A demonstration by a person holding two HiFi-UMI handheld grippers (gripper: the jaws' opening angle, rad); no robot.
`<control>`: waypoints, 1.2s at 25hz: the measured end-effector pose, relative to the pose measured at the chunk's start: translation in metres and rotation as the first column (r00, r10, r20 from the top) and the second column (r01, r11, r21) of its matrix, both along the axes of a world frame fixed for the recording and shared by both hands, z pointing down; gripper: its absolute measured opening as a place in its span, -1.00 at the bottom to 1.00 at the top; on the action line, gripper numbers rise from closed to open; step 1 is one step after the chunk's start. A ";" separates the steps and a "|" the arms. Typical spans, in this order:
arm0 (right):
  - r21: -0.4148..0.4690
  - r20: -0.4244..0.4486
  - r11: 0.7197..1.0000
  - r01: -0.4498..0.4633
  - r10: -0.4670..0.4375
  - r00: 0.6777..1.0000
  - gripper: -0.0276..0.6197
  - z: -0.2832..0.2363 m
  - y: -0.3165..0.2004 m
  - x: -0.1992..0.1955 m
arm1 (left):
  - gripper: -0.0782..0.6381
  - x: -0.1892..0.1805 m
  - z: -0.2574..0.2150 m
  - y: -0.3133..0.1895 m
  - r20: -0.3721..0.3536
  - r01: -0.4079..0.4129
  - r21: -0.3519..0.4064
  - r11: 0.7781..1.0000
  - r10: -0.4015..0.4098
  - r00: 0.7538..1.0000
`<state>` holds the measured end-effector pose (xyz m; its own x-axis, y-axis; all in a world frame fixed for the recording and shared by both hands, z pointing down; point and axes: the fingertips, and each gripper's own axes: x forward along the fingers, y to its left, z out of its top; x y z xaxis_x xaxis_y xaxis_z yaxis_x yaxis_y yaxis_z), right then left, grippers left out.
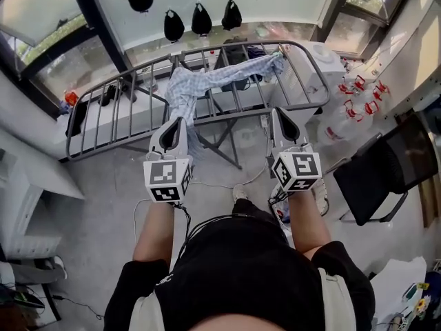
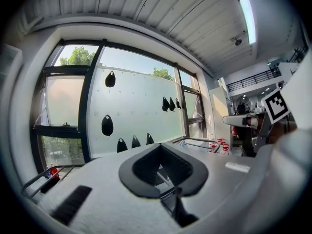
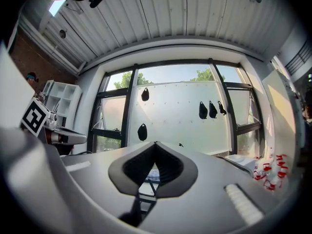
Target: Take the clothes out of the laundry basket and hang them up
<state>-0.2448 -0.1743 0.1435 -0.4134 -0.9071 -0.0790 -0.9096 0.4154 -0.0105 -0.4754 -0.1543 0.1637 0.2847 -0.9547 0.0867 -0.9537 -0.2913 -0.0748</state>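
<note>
A blue-and-white checked garment (image 1: 200, 83) lies draped over the grey metal drying rack (image 1: 124, 119), one sleeve stretched toward the rack's right end and the body hanging down through the bars. My left gripper (image 1: 177, 123) is held level just in front of the hanging part, shut with nothing in it. My right gripper (image 1: 277, 114) is level at the rack's near rail to the right, also shut and empty. In the left gripper view the left gripper (image 2: 159, 147) has its jaws together; the right gripper (image 3: 155, 144) shows the same in its own view. No laundry basket is in view.
A dark item (image 1: 77, 116) hangs on the rack's left end. Several black pouches (image 1: 173, 25) hang on the window. A white appliance (image 1: 325, 59) and red-marked bottles (image 1: 358, 95) stand at the right, near a black chair (image 1: 375, 174). Cables (image 1: 207, 185) run across the floor.
</note>
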 end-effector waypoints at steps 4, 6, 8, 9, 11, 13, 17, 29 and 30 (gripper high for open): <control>-0.038 0.032 0.997 -0.073 0.074 0.997 -0.89 0.005 0.016 0.035 | -0.78 0.034 0.000 -0.002 -0.021 -0.095 0.010 0.995 0.095 0.995; -0.049 0.020 0.990 -0.133 0.134 0.991 -0.89 0.000 0.025 0.063 | -0.78 0.061 -0.005 -0.005 -0.030 -0.156 0.006 0.988 0.156 0.987; -0.052 0.009 0.976 -0.212 0.213 0.977 -0.89 -0.005 0.039 0.094 | -0.78 0.093 -0.010 -0.007 -0.031 -0.228 0.007 0.974 0.228 0.973; -0.051 0.004 0.966 -0.252 0.253 0.967 -0.89 -0.007 0.046 0.109 | -0.78 0.109 -0.011 -0.009 -0.036 -0.268 0.008 0.964 0.268 0.963; -0.043 -0.016 0.945 -0.323 0.323 0.946 -0.89 -0.008 0.060 0.134 | -0.78 0.141 -0.008 -0.011 -0.056 -0.344 0.002 0.939 0.343 0.937; -0.036 -0.045 0.924 -0.381 0.380 0.924 -0.89 -0.005 0.073 0.156 | -0.78 0.171 -0.002 -0.014 -0.074 -0.407 -0.006 0.913 0.406 0.911; -0.043 -0.093 0.862 -0.505 0.500 0.861 -0.89 0.007 0.104 0.210 | -0.78 0.239 0.009 -0.014 -0.079 -0.525 -0.015 0.851 0.522 0.849; -0.104 -0.091 0.692 -0.714 0.708 0.700 -0.89 0.042 0.216 0.386 | -0.78 0.446 0.033 0.052 -0.051 -0.734 -0.059 0.677 0.732 0.679; -0.107 -0.089 0.688 -0.718 0.713 0.696 -0.89 0.042 0.222 0.398 | -0.78 0.459 0.033 0.057 -0.049 -0.741 -0.060 0.668 0.740 0.671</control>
